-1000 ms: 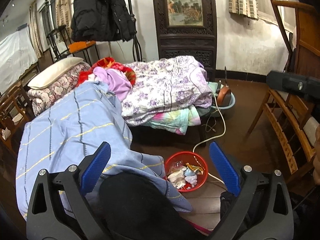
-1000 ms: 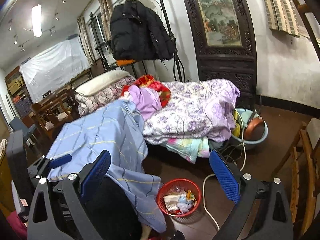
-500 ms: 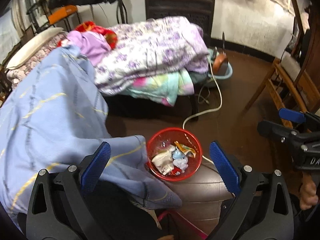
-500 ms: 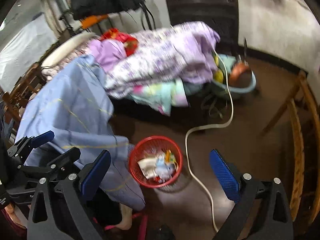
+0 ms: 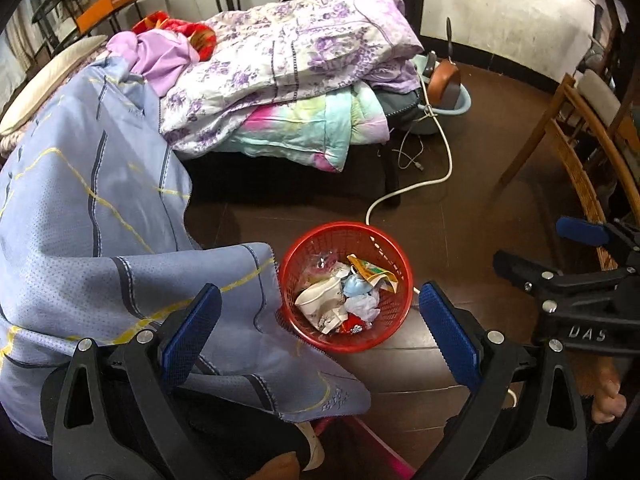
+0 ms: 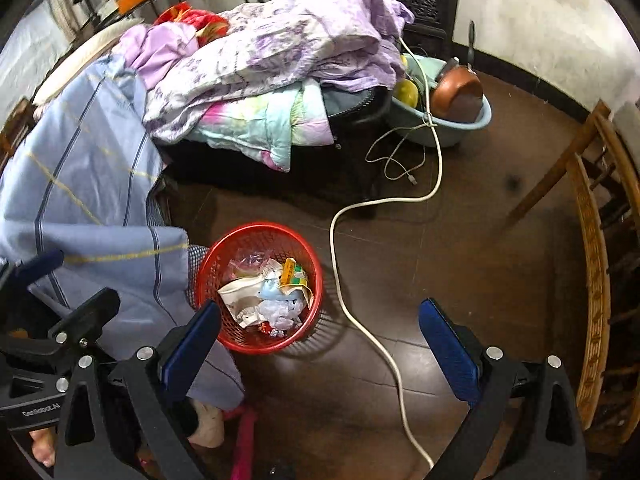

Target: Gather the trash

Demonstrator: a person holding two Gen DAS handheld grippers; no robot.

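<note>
Both cameras have tipped down from the room toward the floor within the last second, bringing the round red plastic mesh wastebasket (image 5: 347, 285) closer, so the approach to the trash seems under way. The left gripper (image 5: 320, 332) and right gripper (image 6: 320, 336) hang above it, jaws spread wide and empty. Crumpled paper and glossy wrappers (image 6: 267, 292) fill the basket, which stands on dark glossy tiles (image 6: 460, 264) beside a draped blue striped sheet (image 5: 100, 208).
</note>
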